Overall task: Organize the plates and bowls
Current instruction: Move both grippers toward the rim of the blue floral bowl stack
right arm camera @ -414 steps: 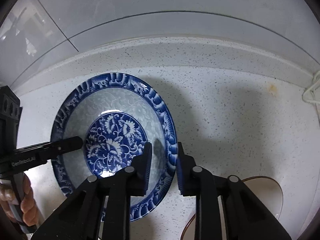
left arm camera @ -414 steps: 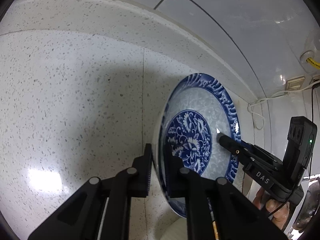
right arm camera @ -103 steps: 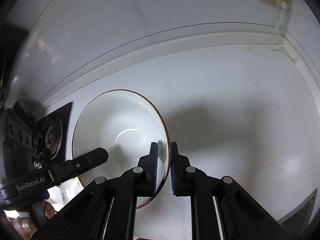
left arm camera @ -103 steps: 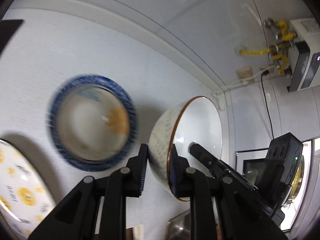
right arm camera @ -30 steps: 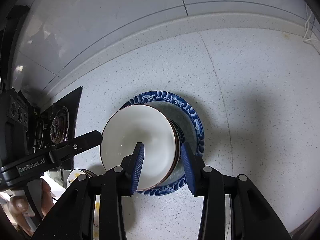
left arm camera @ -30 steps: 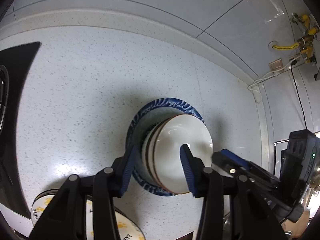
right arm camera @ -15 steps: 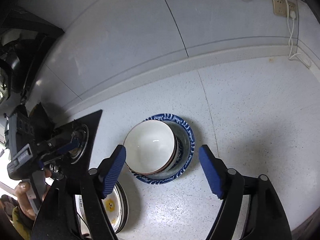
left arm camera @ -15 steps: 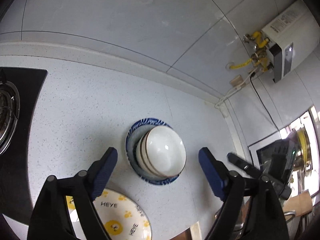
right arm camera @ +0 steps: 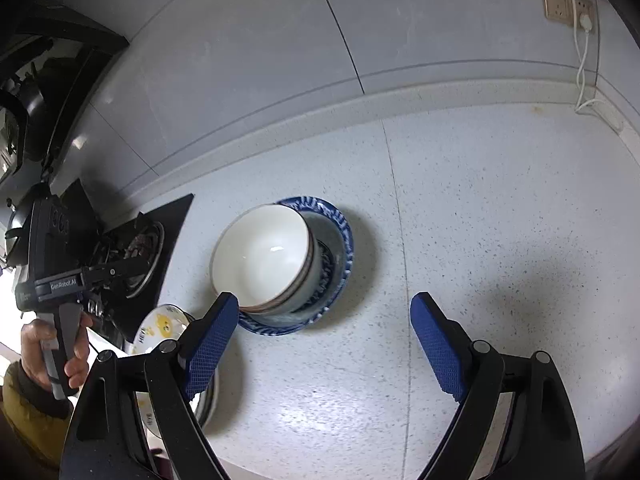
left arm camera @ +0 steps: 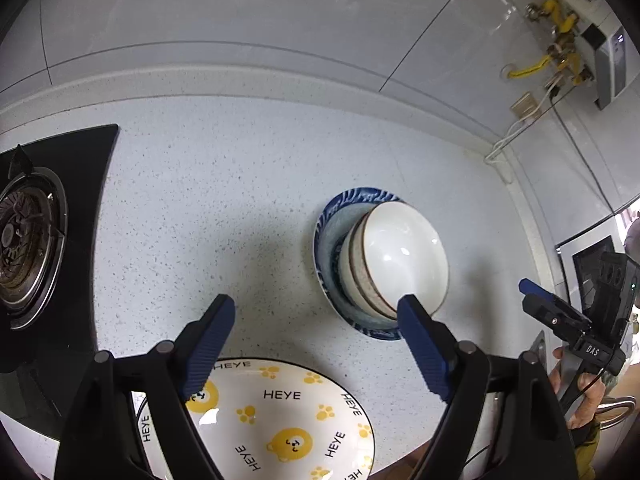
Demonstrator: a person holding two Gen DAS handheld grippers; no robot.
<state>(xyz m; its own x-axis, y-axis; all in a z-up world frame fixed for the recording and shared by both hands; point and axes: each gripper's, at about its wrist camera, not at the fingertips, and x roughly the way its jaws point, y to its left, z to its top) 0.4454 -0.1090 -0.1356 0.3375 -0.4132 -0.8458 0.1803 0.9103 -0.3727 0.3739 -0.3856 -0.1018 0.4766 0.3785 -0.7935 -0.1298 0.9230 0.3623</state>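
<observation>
- Left gripper (left arm camera: 316,312): jaws spread wide, nothing between the blue ribbed pads; raised above the counter, looking down on it.
- Right gripper (right arm camera: 324,312): jaws likewise spread wide and empty, raised above the same counter. In the left wrist view it shows at the far right edge, held in a hand.
- Yellow-print plate (left arm camera: 280,420): white, with bear faces, paw prints and the word HEYE round the rim; lies flat directly below the left gripper, partly under its left finger. In the right wrist view only a sliver shows, past the right gripper's left finger, beside the hob.
- Speckled counter (left arm camera: 224,200): pale stone; carries every dish listed.
- Blue-patterned plate (left arm camera: 326,232): wave-pattern rim; sits flat on the counter ahead of the left gripper, towards its right finger, and ahead of the right gripper, towards its left finger.
- Stacked bowls (left arm camera: 400,256): white inside with brown rims, nested one in another and standing in the blue-patterned plate; at least two rims show at the side.
- Gas hob (left arm camera: 36,240): black glass with a round burner, far to the left of the left gripper.
- Tiled wall (left arm camera: 280,8): pale grey, beyond the counter's raised back edge.
- Wall socket (right arm camera: 560,4): beige, with a white plug and cable, far ahead and to the right of the right gripper.
</observation>
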